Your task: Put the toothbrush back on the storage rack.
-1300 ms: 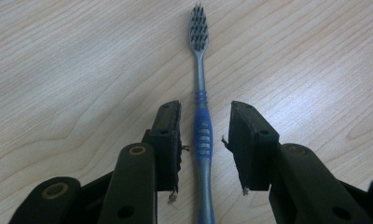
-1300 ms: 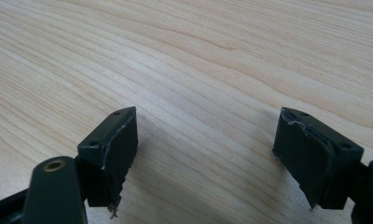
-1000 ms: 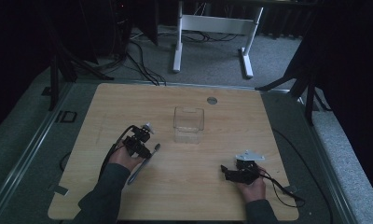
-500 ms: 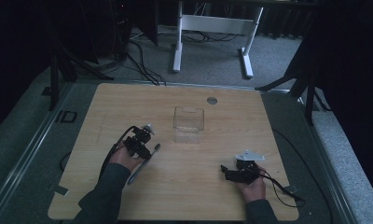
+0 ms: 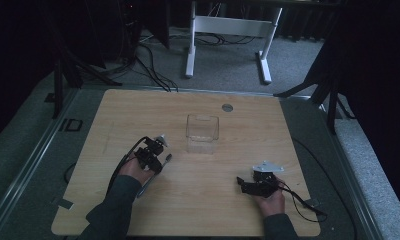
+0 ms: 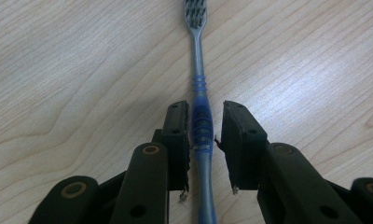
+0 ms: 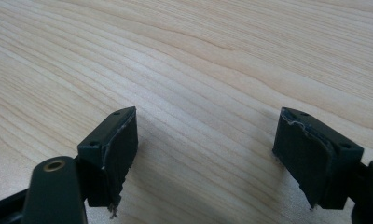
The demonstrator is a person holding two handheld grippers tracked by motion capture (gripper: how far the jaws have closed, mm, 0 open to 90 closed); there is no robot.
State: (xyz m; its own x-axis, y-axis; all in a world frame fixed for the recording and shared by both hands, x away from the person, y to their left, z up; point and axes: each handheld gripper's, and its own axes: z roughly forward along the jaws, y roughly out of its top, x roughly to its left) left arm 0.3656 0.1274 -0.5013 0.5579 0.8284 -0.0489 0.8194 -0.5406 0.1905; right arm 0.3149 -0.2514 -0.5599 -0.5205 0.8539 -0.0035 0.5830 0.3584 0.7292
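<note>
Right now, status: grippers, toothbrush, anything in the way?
Left gripper closing around toothbrush handle, right pad not yet touching. Right gripper open, nothing between. Toothbrush flat on table; path unobstructed.

Blue-and-grey toothbrush [image 6: 201,116], pale woodgrain table [image 6: 82,70]

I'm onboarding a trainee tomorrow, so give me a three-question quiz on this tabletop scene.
1. True or false: the toothbrush lies flat on the wooden table, its bristle end pointing away from the left gripper.
2. What lies between the right gripper's jaws? A) a toothbrush B) bare table C) the clear container
3. Fill in: the clear container stands near the table's ____ (middle / left edge).

Key:
1. True. The left gripper's jaws, which have just been closing, flank the blue grip; one pad looks to touch it, a gap remains at the other.
2. B; those jaws stand wide apart.
3. middle.
</note>
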